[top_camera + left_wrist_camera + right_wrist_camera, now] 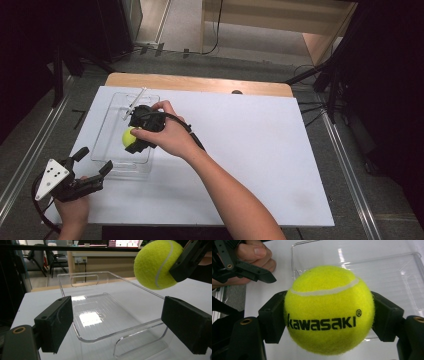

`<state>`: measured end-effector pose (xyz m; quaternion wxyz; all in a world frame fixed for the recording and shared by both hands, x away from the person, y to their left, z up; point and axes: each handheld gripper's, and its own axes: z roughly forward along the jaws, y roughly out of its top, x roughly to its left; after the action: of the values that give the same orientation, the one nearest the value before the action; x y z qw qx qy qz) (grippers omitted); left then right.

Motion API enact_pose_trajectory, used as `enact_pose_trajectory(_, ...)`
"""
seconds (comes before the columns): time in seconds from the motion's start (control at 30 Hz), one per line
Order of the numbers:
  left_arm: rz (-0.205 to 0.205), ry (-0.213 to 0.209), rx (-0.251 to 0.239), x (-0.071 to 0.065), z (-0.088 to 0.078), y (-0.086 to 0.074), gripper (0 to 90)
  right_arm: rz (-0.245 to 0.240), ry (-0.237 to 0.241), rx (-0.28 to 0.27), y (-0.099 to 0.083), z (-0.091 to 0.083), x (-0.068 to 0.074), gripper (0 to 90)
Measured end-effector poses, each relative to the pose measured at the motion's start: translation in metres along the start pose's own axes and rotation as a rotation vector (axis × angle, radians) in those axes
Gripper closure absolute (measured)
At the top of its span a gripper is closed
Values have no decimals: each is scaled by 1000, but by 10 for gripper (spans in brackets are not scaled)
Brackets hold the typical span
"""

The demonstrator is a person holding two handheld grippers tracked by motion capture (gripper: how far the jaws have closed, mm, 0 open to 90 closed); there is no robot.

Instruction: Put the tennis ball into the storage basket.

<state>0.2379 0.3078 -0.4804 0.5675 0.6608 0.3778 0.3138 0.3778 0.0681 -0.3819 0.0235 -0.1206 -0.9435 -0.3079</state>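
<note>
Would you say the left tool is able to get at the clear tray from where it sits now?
Probably yes. The left tool is open right at the near rim of the clear tray, with nothing between. The right tool holds the tennis ball over the tray, above that rim.

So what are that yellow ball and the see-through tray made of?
The ball looks like fuzzy felt: a matte nap, a white seam and printed lettering. The tray appears to be clear hard plastic: glossy, with light glare, ribbed floor and moulded handle slots.
</note>
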Motion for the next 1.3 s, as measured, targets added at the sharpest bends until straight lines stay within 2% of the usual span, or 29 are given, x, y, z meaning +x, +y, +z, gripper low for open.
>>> enact_pose_trajectory(0.3,-2,-1,-1,0,0,0,110,-6,8,3,4,8,-1,234)
enact_pose_trajectory(1.3,-1,-3,-2,0,0,0,111,-6,-6,46,-4,34,-8,233)
